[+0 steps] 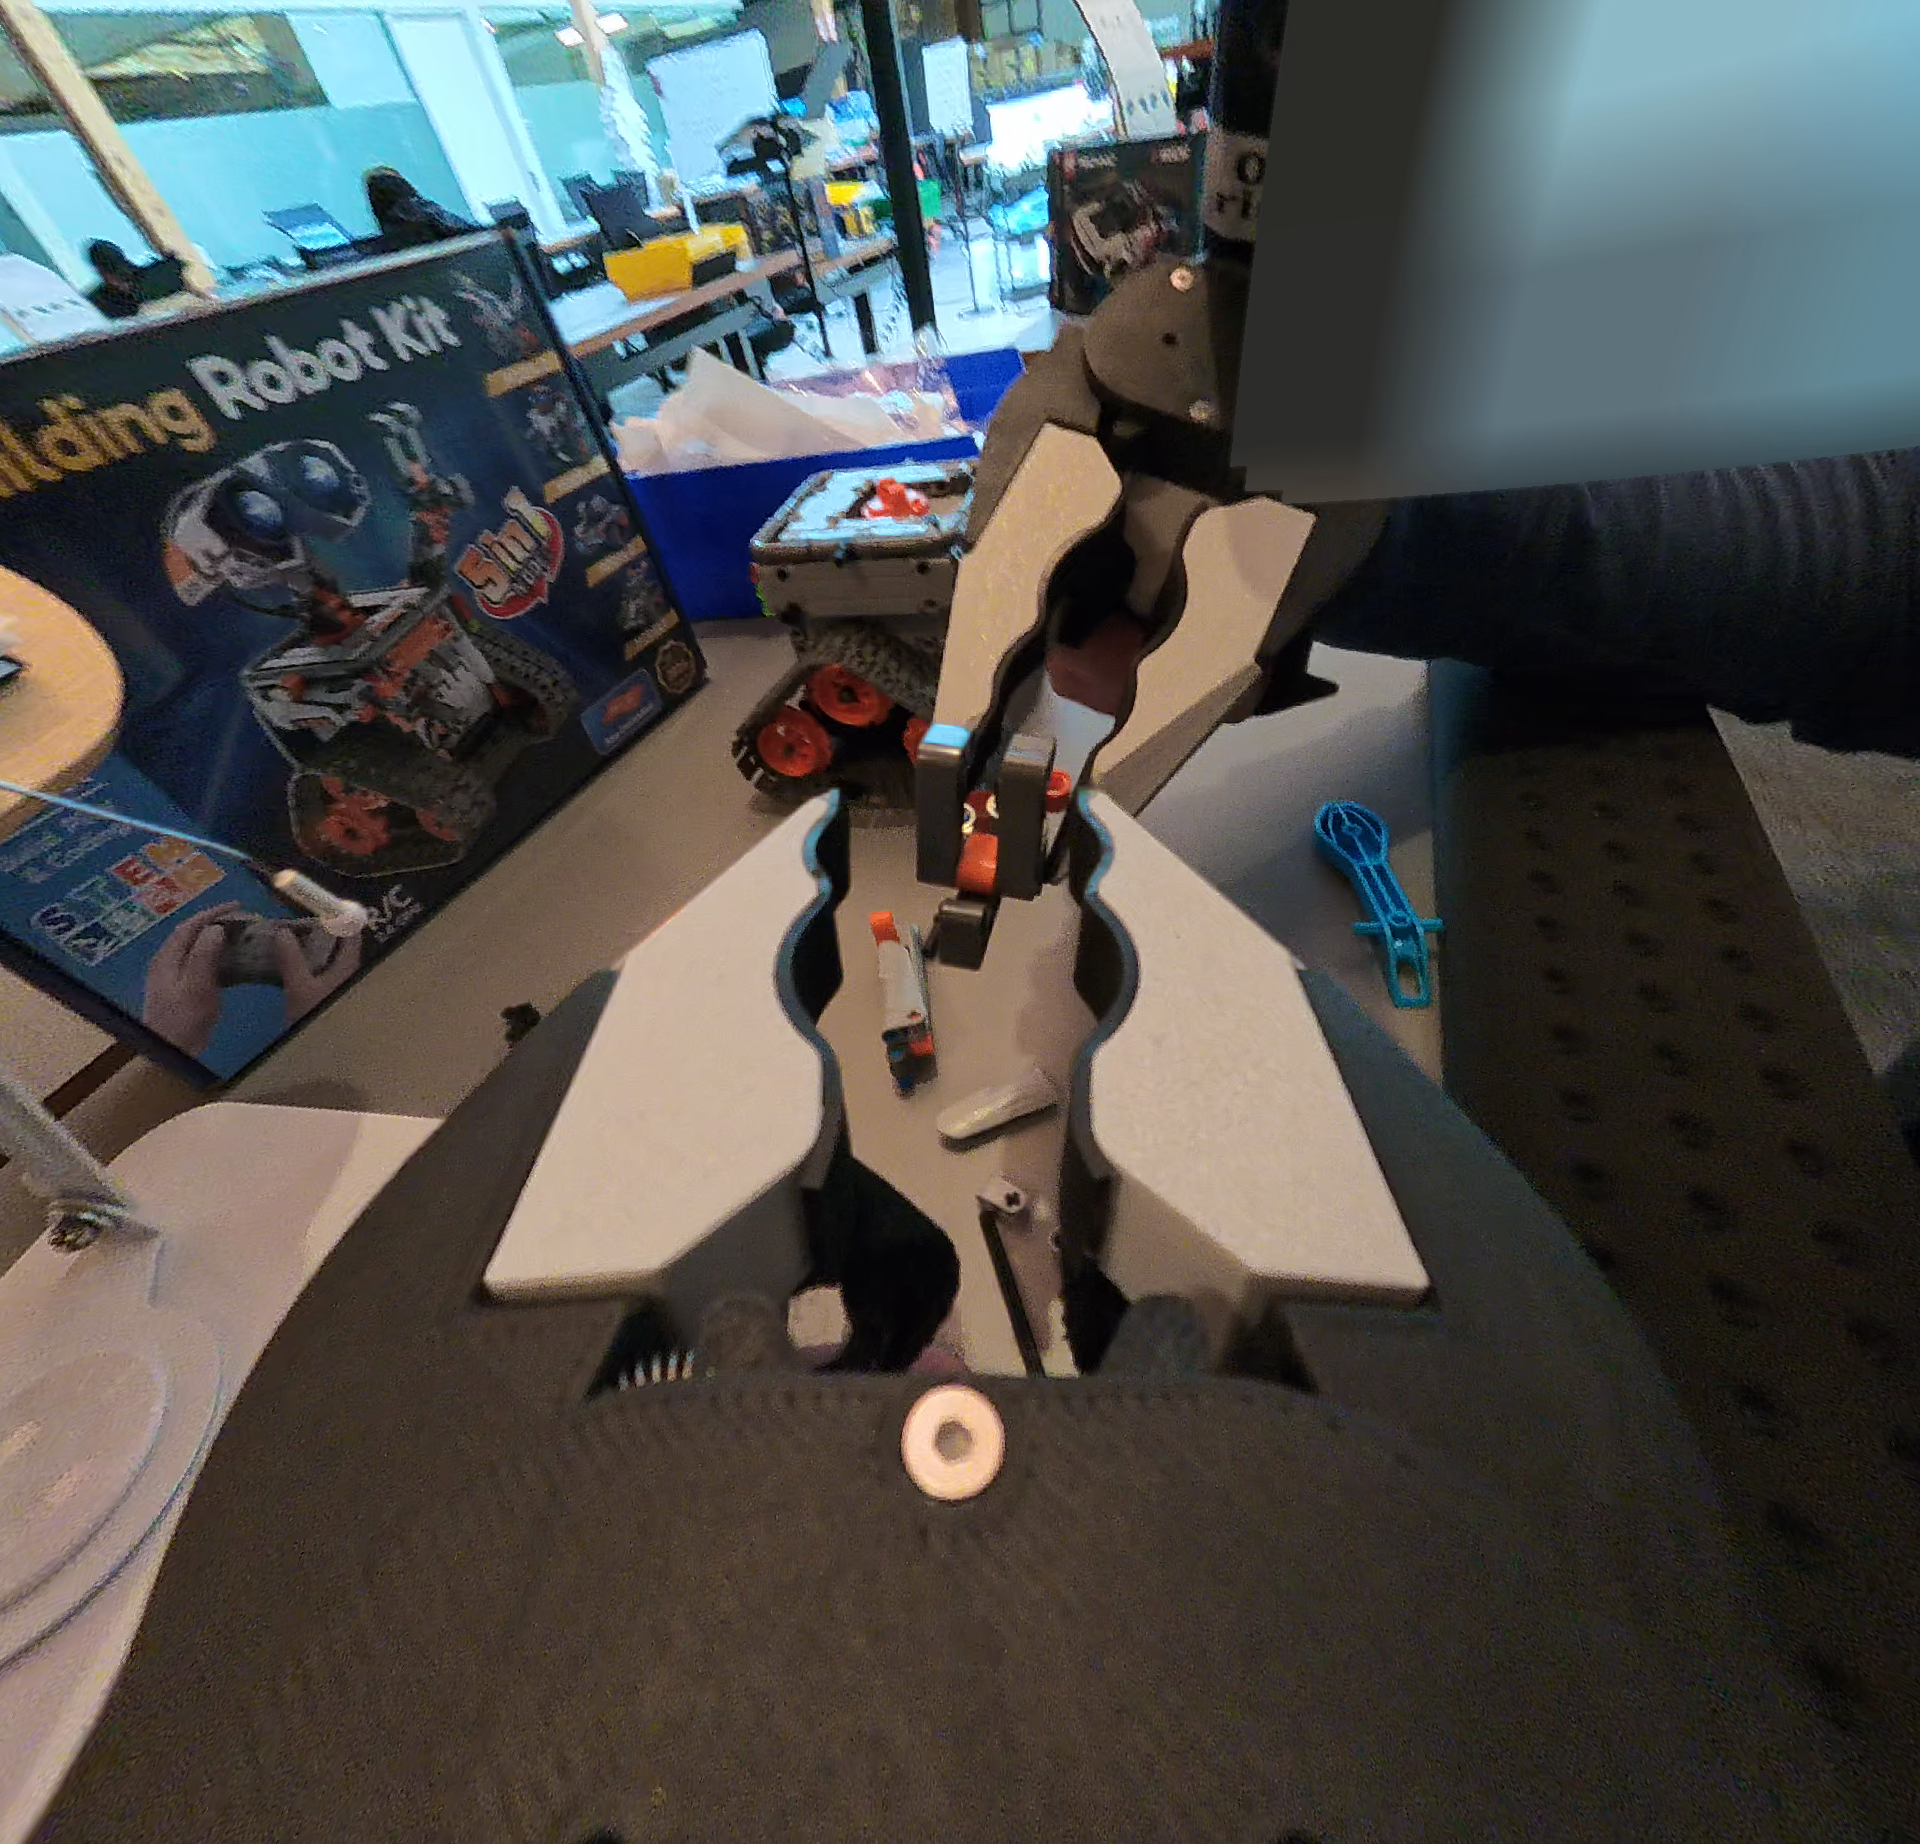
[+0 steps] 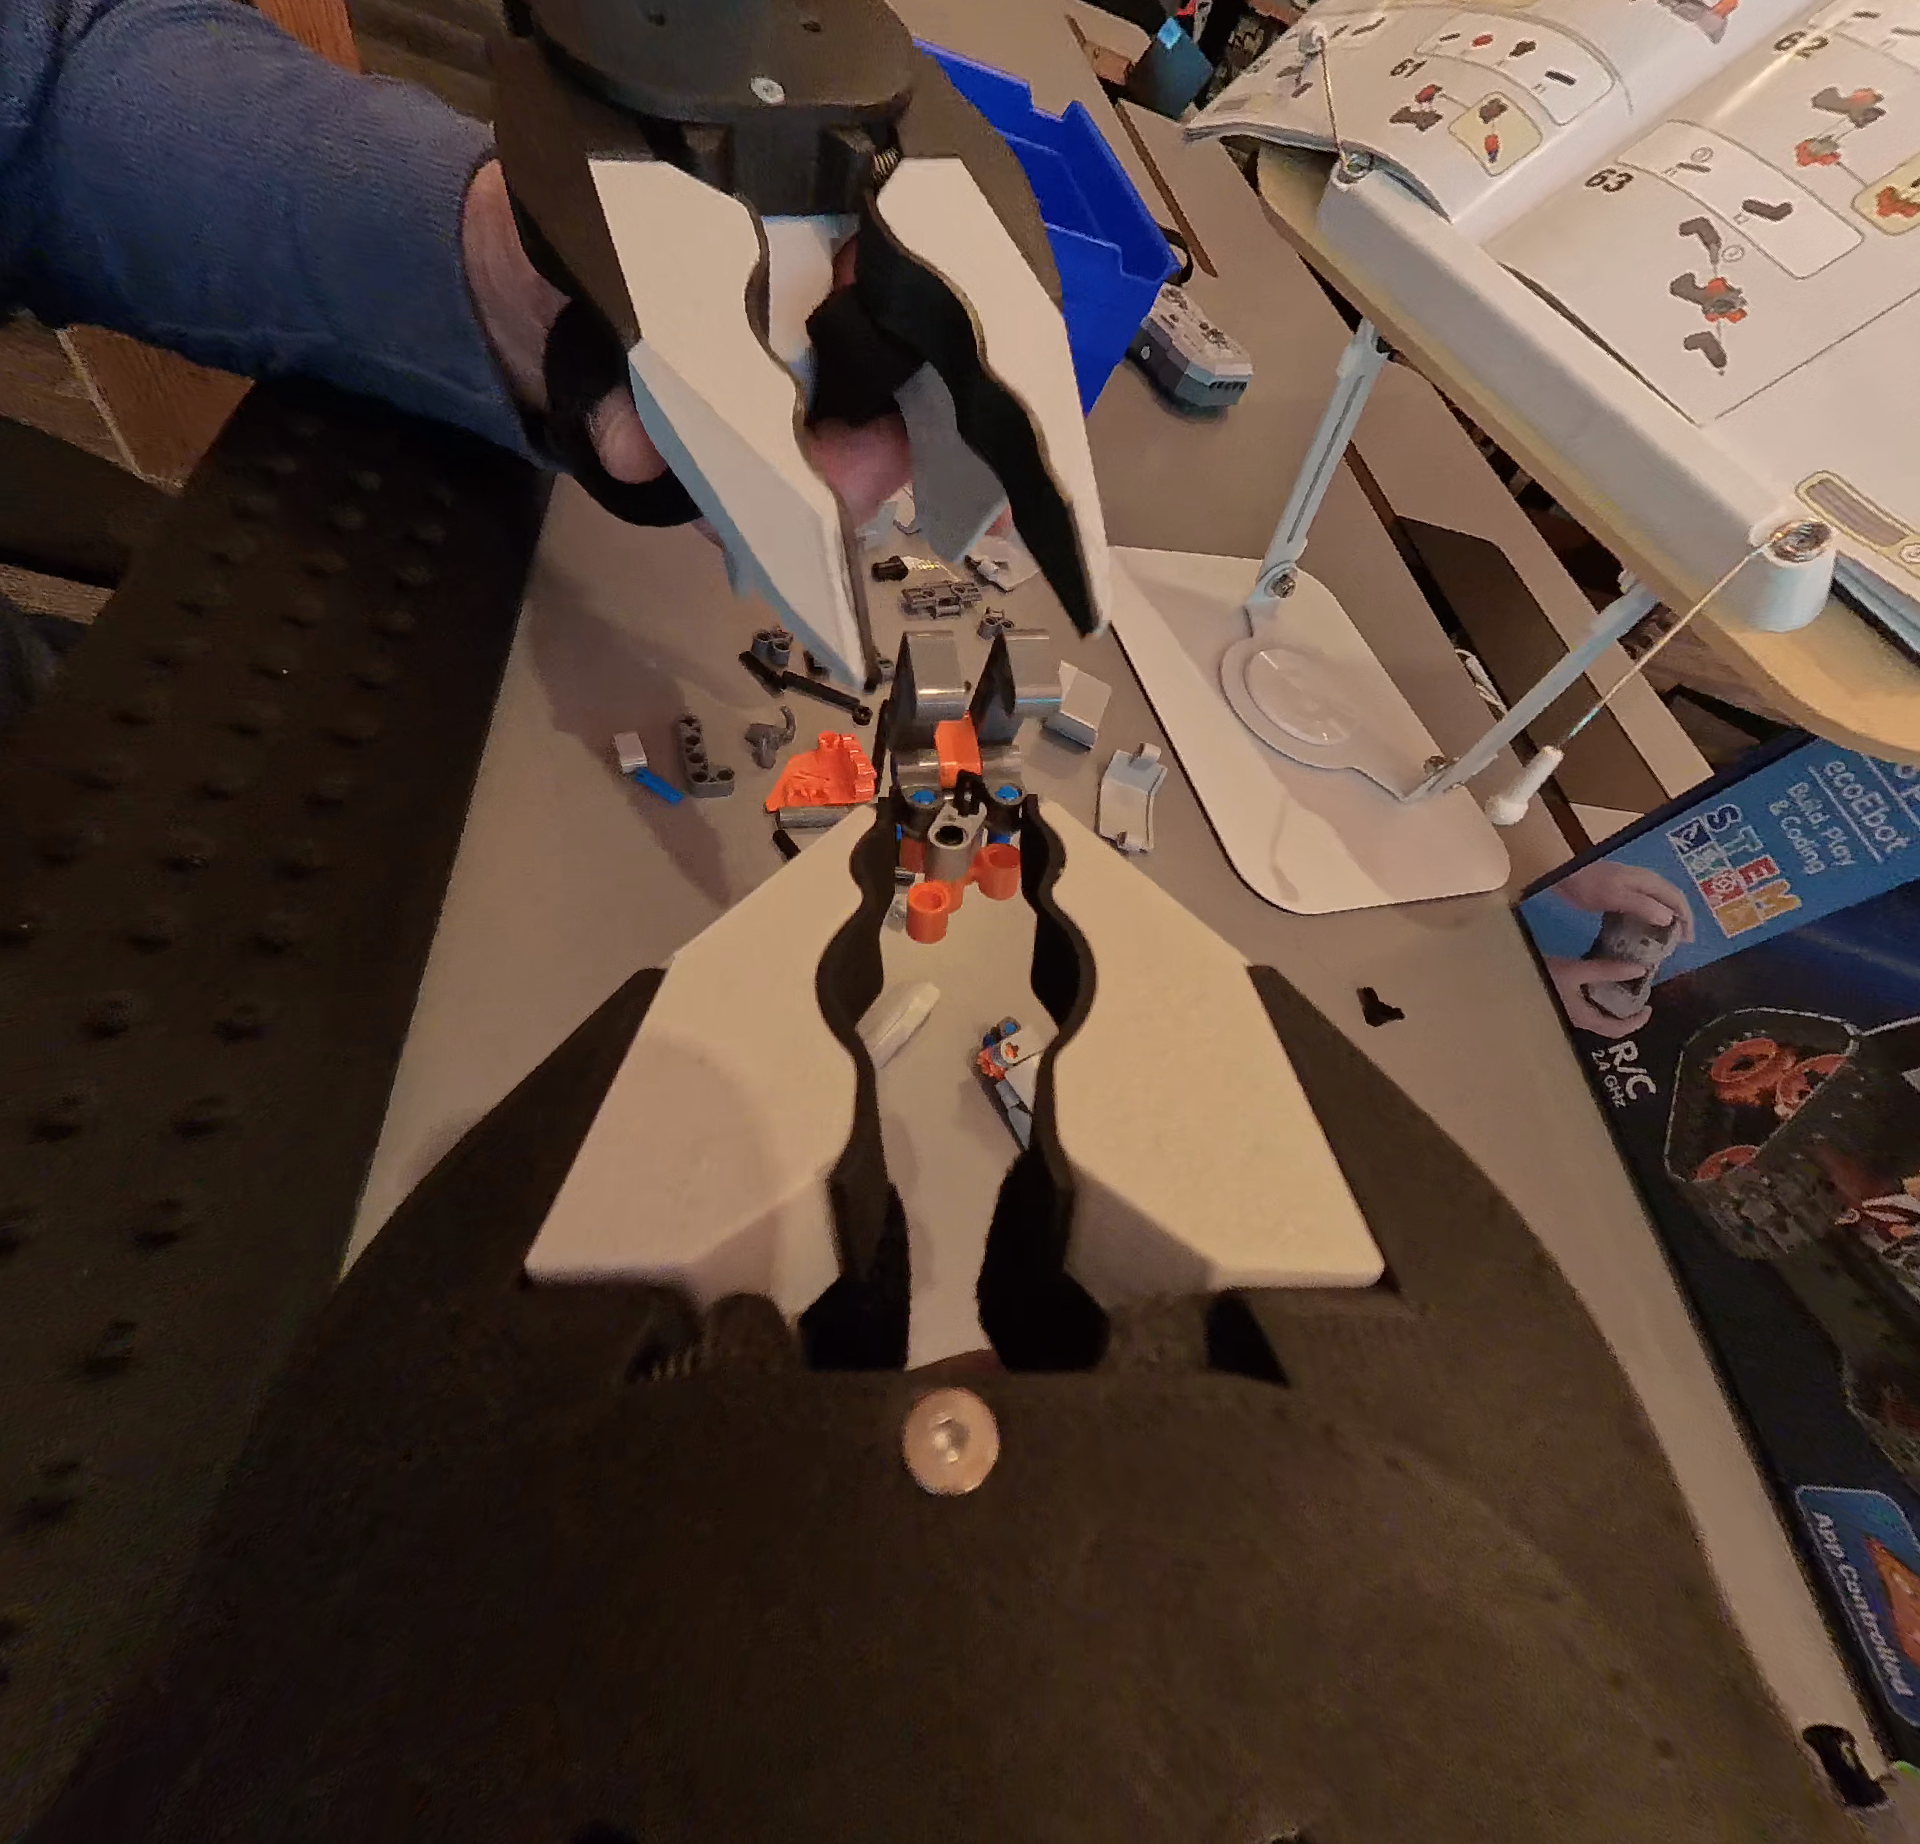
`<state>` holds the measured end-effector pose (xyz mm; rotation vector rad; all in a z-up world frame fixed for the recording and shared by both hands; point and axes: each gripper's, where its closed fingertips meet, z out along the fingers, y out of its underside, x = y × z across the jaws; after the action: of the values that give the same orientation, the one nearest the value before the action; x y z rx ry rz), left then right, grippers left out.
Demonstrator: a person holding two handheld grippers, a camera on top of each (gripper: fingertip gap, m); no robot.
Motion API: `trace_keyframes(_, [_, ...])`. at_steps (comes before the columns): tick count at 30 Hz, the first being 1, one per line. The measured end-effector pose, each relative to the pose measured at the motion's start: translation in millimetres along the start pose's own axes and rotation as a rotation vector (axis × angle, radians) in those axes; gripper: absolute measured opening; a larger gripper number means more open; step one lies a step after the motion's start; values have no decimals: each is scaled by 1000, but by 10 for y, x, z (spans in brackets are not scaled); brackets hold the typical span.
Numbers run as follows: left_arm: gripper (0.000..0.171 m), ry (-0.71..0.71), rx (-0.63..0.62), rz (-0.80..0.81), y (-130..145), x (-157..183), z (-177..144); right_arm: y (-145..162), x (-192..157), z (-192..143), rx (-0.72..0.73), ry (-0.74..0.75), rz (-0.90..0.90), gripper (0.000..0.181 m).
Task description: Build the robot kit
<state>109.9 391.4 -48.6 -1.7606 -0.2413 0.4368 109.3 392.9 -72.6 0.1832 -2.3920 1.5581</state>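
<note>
Grey-and-orange brick assembly (image 2: 954, 755) hangs clear above the grey table (image 1: 665, 818), and your right gripper (image 2: 948, 838) carries it, jaws pinching its lower end between the fingertips. Your left gripper (image 1: 956, 828) faces it from the opposite side with jaws spread. Its tips flank the two dark grey beams at the assembly's top, but I cannot tell whether either tip touches them.

The pinch looks narrow and the assembly loosely jointed, so in my judgement the left tips want to be square to those beams and centred, not bearing on one side.

Below lie a small orange-and-white piece (image 1: 902, 994) and a white curved panel (image 1: 992, 1108). A blue brick separator (image 1: 1374, 895) sits to the right, the tracked robot base (image 1: 852, 651) behind, and the kit box (image 1: 312, 599) to the left.
</note>
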Motion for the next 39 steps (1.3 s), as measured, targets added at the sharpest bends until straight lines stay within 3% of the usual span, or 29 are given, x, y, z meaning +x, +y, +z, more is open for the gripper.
trace_keyframes(4, [24, 33, -6, 26, 4, 65, 45, 3, -22, 5, -8, -3, -20, 22])
trace_keyframes(17, [22, 88, 162, -49, -203, 93, -73, -224, -64, -72, 144, -59, 74, 21])
trace_keyframes(27, [22, 100, 206, -64, -261, 130, -96, -282, -107, -87, 182, -83, 120, 21])
trace_keyframes(31, [22, 92, 226, -70, -286, 106, -126, -306, -50, -117, 180, -42, 115, 28])
trace_keyframes(39, [22, 15, 242, -49, -326, 1, -169, -306, 51, -142, 153, 70, 37, 17])
